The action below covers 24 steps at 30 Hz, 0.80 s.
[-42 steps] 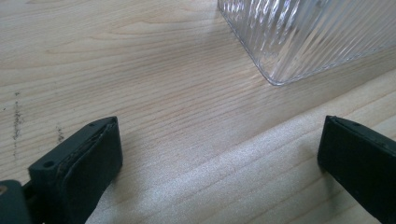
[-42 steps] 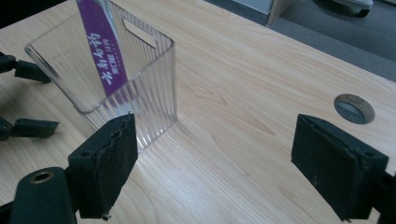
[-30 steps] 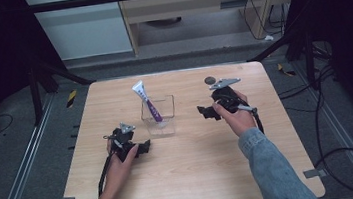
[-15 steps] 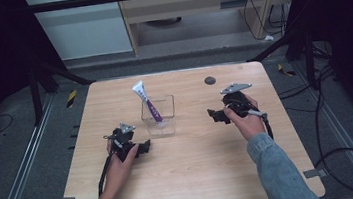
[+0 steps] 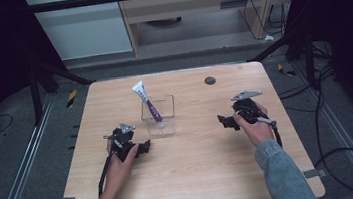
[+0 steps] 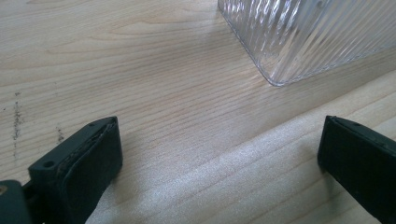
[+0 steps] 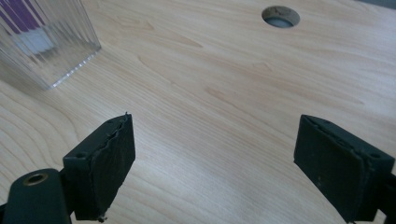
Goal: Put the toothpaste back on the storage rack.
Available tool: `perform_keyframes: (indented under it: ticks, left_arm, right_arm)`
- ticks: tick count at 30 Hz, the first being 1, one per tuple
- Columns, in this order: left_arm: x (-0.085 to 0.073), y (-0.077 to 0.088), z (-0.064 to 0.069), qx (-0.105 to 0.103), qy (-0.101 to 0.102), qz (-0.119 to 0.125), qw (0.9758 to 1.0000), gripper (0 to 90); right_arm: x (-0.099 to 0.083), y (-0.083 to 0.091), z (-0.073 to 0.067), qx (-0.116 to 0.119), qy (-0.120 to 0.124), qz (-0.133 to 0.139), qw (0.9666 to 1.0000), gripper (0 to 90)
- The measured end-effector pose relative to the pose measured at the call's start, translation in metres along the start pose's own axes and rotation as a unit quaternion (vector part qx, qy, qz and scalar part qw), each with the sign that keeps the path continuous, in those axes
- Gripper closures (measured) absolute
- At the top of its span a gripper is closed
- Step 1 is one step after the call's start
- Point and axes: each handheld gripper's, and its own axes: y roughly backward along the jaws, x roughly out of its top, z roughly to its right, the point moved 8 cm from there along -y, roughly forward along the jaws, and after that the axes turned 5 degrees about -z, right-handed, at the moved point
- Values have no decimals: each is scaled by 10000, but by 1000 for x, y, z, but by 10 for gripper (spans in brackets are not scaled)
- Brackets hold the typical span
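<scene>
A clear ribbed plastic box (image 5: 158,115) stands at the table's middle, and a white and purple tube (image 5: 146,103) leans out of it. My left gripper (image 5: 142,148) rests on the wood just left of the box and below it, open with nothing between its jaws; the box's corner (image 6: 299,42) shows ahead of them. My right gripper (image 5: 223,123) sits low at the right side of the table, open and empty, jaws pointing left toward the box (image 7: 44,39), well apart from it.
A round cable hole (image 5: 209,80) lies in the light wooden table (image 5: 198,177) near its far edge, seen as a hole (image 7: 280,16) ahead of my right jaws. Cables trail from both grippers. Metal rails run along the floor on both sides.
My right gripper has moved toward me and to the right, down to the table's right side. The left gripper, box and tube stayed put.
</scene>
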Motion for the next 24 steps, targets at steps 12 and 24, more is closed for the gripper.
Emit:
perform_keyframes:
  ticks: [12,24]
  left_arm:
    - [0,0,0,0,0,0,10000,0]
    - [0,0,0,2,0,2,10000,0]
  right_arm:
    - [-29,-8,12,-83,-169,-237,9995,126]
    - [-46,-19,32,-215,-422,-315,9984,124]
